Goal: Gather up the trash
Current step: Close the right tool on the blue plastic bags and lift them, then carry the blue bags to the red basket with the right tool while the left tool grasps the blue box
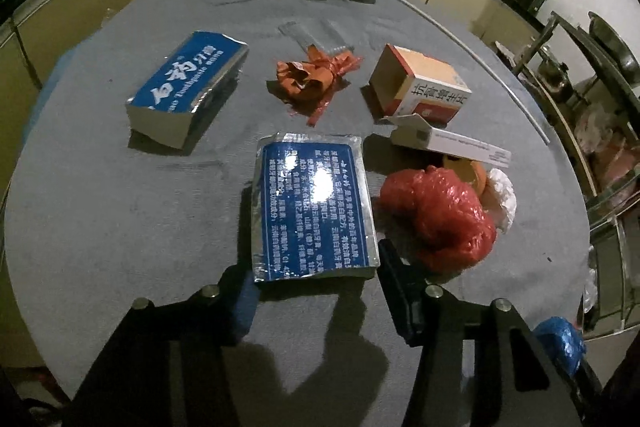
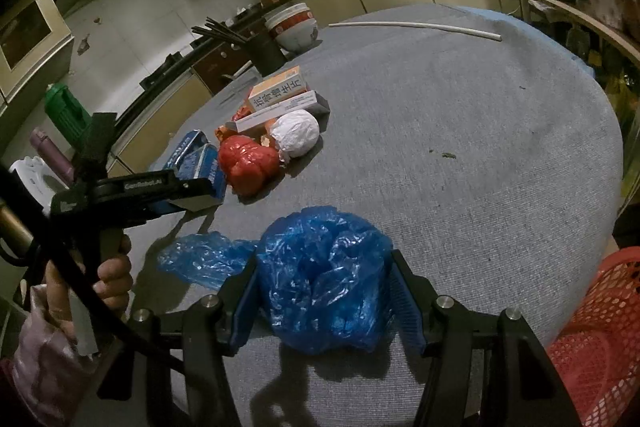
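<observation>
Trash: we note it scattered on the grey table (image 1: 100, 219), most of it ahead of the left gripper (image 1: 316, 275).
Blue toothpaste box, near (image 1: 312, 207): lies flat between the left fingers, its near end level with the tips. The left finger (image 1: 240, 291) sits at its edge; whether either pad presses on it we cannot tell.
Left gripper state: jaws at a middling width around the box; grip unconfirmed.
Red bag (image 1: 440, 215): crumpled, just right of the left gripper's right finger.
White wad (image 1: 502, 195): just beyond the red bag, touching it.
Second blue box (image 1: 188, 91): well ahead, to the left.
Orange wrapper (image 1: 316, 75): ahead, centre.
Medicine carton (image 1: 420, 87): ahead, to the right, with a flat white box (image 1: 448, 143) in front of it.
Blue bag (image 2: 320, 279): bunched between the right gripper (image 2: 324, 303) fingers, both pads against it.
Right gripper state: closed on the blue bag.
Red basket (image 2: 600, 339): at the right gripper's right.
Hand (image 2: 108, 275): we see it on the left gripper's handle.
</observation>
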{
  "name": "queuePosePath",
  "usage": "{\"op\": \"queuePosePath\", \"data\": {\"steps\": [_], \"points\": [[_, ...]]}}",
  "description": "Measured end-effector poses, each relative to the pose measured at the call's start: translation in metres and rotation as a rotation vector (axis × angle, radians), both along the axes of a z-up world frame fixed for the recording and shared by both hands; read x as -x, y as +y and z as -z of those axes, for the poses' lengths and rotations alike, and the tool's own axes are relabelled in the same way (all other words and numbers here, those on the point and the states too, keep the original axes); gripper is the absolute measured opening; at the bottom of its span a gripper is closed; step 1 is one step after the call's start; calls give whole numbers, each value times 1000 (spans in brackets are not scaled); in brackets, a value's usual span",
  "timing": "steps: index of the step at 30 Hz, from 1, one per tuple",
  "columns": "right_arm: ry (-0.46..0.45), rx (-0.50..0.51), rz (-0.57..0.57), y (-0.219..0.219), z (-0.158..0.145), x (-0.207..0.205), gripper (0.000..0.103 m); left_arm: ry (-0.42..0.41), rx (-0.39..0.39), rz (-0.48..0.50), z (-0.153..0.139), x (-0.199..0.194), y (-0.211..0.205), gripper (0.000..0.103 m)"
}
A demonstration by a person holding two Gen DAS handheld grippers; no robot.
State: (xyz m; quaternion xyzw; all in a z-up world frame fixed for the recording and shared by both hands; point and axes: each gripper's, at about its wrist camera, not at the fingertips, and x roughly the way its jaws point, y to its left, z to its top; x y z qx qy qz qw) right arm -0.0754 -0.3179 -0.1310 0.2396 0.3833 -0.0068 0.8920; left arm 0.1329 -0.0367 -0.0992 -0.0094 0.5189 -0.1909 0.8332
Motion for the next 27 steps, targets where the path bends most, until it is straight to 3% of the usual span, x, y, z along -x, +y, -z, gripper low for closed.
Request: {"op": "queuePosePath", "data": {"steps": [10, 20, 27], "points": [[-25, -11, 10, -1, -8, 6, 62, -29, -4, 19, -12, 36, 12, 56], [-74, 4, 65, -18, -26, 28, 62, -59, -15, 156, -28, 96, -13, 56], [-92, 3, 181, -55, -33, 68, 62, -73, -27, 297, -34, 139, -53, 56]]}}
